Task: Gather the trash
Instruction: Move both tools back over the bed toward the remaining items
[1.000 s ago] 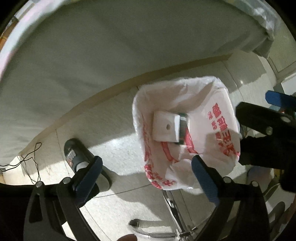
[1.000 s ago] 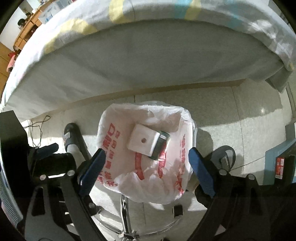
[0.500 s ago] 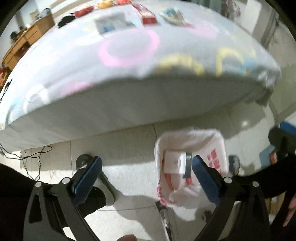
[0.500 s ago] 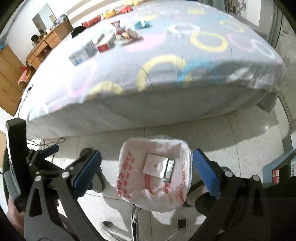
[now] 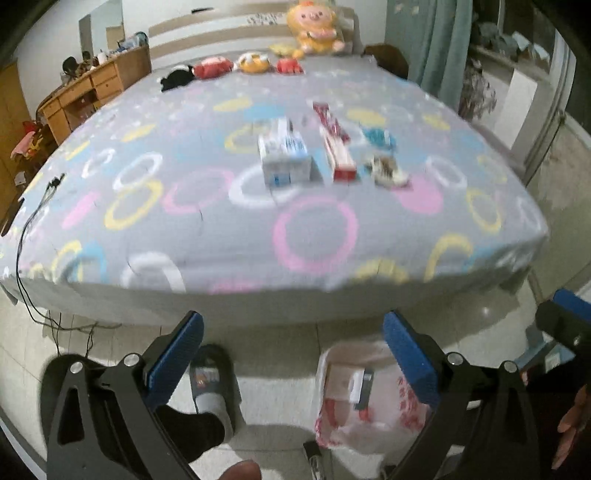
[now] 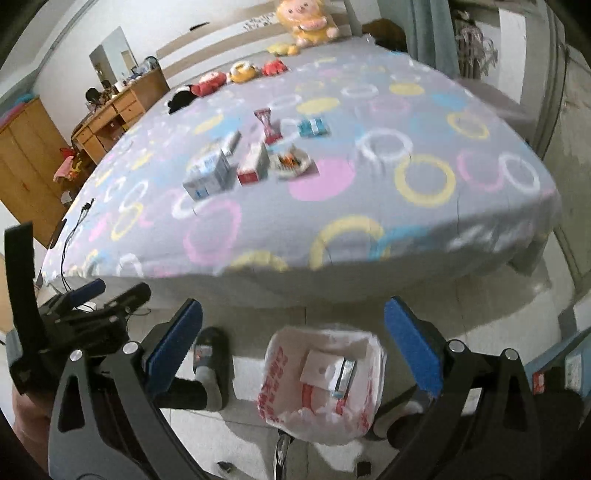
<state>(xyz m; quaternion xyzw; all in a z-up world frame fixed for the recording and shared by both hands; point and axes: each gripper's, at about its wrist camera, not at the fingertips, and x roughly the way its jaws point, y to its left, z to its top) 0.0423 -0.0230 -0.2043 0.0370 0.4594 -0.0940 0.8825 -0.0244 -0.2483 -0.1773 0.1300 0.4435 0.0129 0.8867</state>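
Several pieces of trash lie on the grey bed with coloured rings: a white and blue box [image 5: 284,158] [image 6: 207,175], a red and white box [image 5: 338,155] [image 6: 253,166], a small blue packet [image 5: 376,138] [image 6: 313,127] and a crumpled wrapper [image 5: 386,170] [image 6: 291,162]. A white bag with red print [image 5: 354,398] [image 6: 321,384] stands open on the floor and holds a white box. My left gripper [image 5: 291,354] is open and empty above the floor by the bag. My right gripper [image 6: 291,343] is open and empty over the bag.
Plush toys [image 5: 314,31] sit at the bed's head. A wooden desk [image 5: 92,88] and wardrobe [image 6: 26,162] stand at the left. A black cable [image 5: 33,221] hangs off the bed's left edge. A slippered foot [image 5: 210,384] stands left of the bag.
Both grippers have risen and tilted up from the bag, so the bed top and its trash are now in view. Both stay open.
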